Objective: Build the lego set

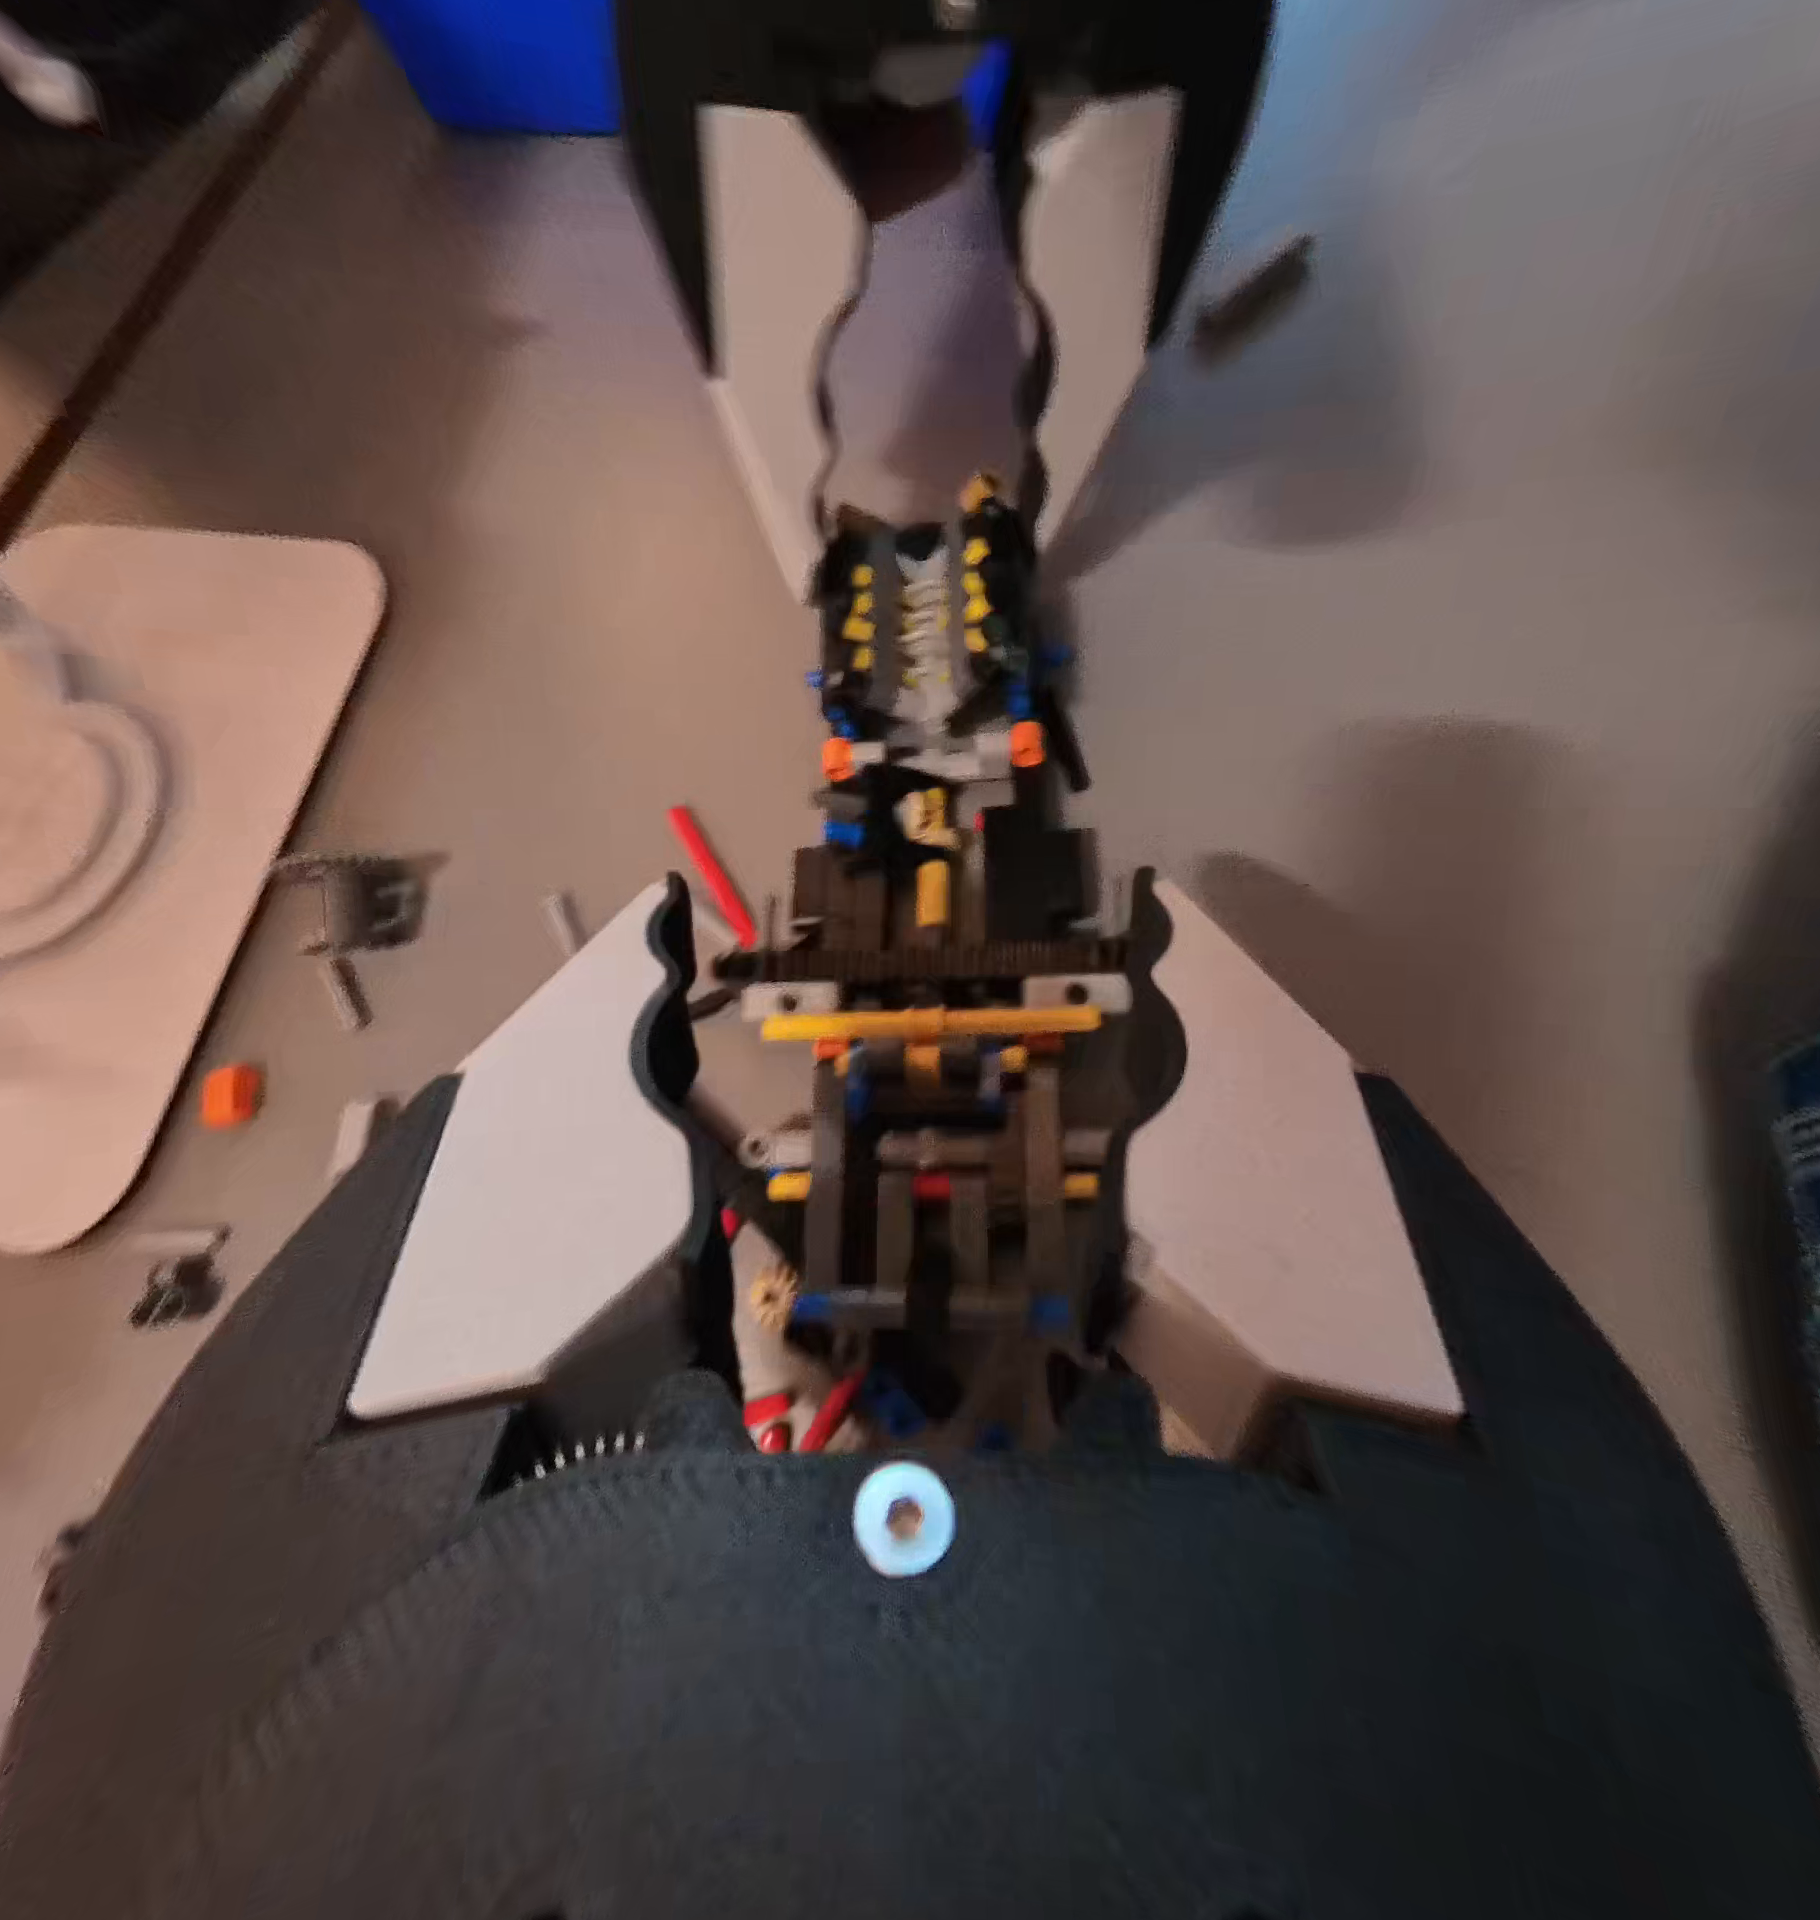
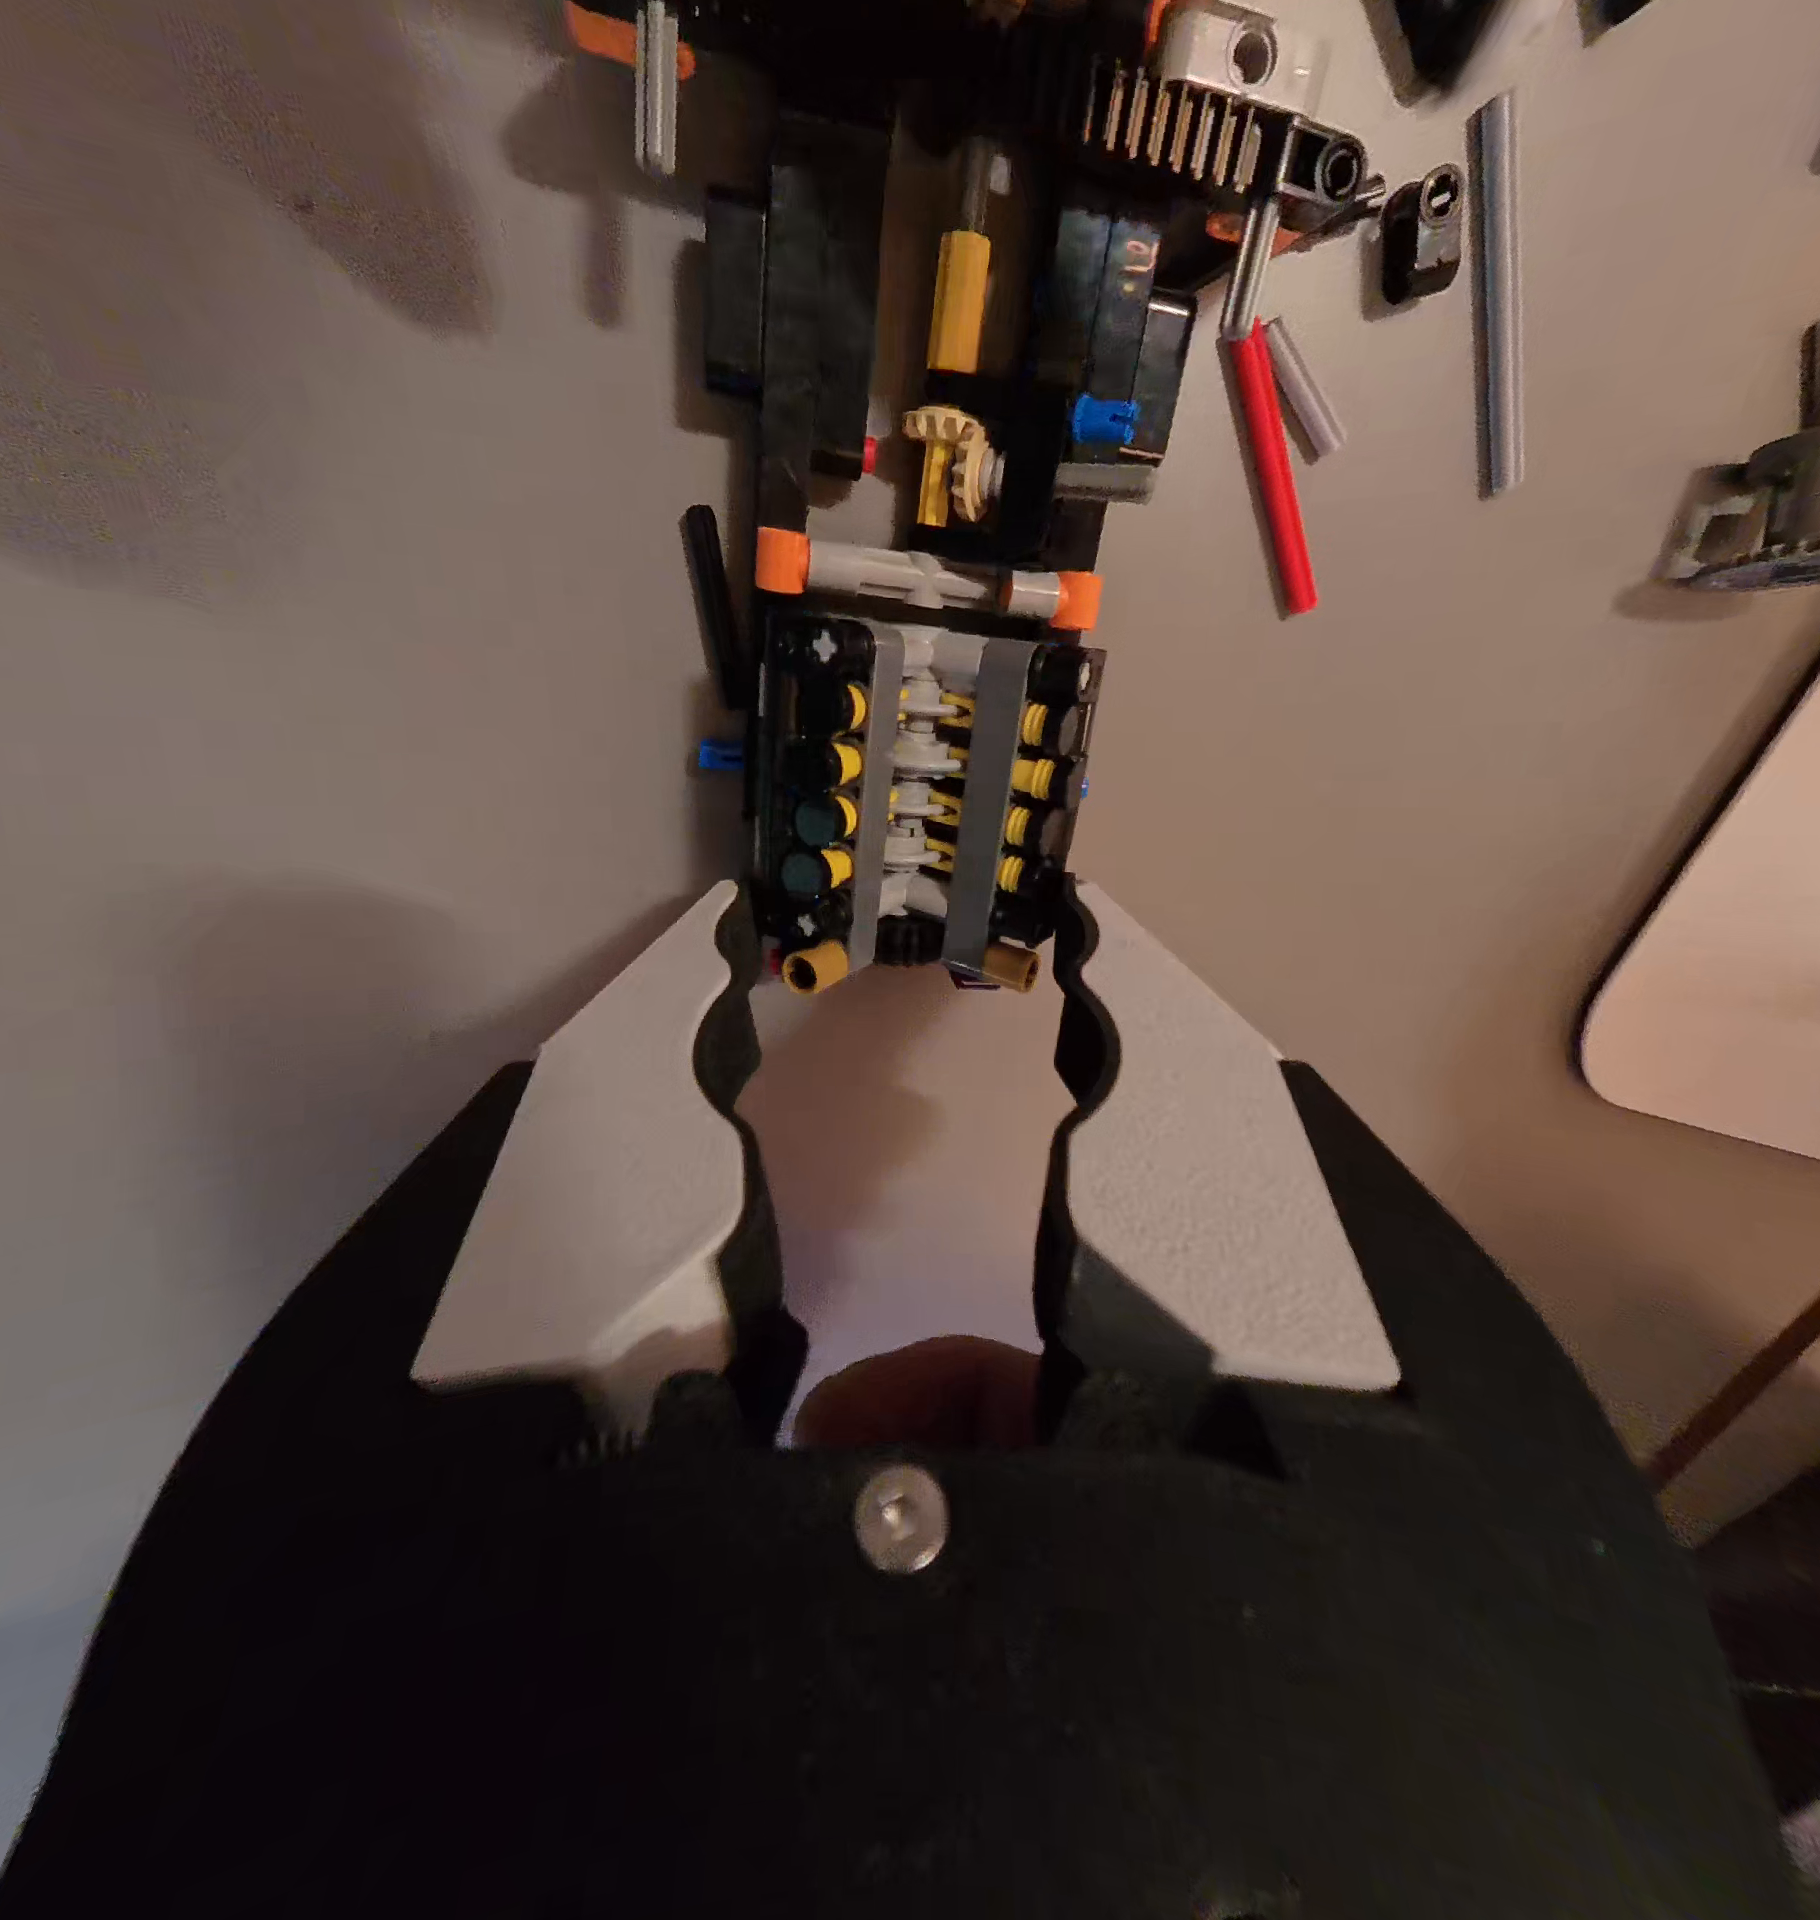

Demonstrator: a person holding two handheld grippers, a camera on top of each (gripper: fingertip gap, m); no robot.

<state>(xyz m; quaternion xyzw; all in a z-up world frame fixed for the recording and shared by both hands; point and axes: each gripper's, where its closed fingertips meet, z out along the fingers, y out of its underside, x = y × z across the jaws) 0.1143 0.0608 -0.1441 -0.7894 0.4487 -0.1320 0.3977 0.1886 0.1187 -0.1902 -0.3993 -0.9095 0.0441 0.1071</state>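
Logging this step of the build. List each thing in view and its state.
Lego model: part-built, lying on table, held at both ends.
Left gripper: shut on Lego model.
Right gripper: shut on Lego model.
Red rod: loose on table.
Orange piece: loose on table.

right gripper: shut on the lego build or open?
Shut on it. The right gripper has both fingertips pressed against the sides of the lego build at its engine end.

Left tool clamps the lego chassis; right tool grips its far end
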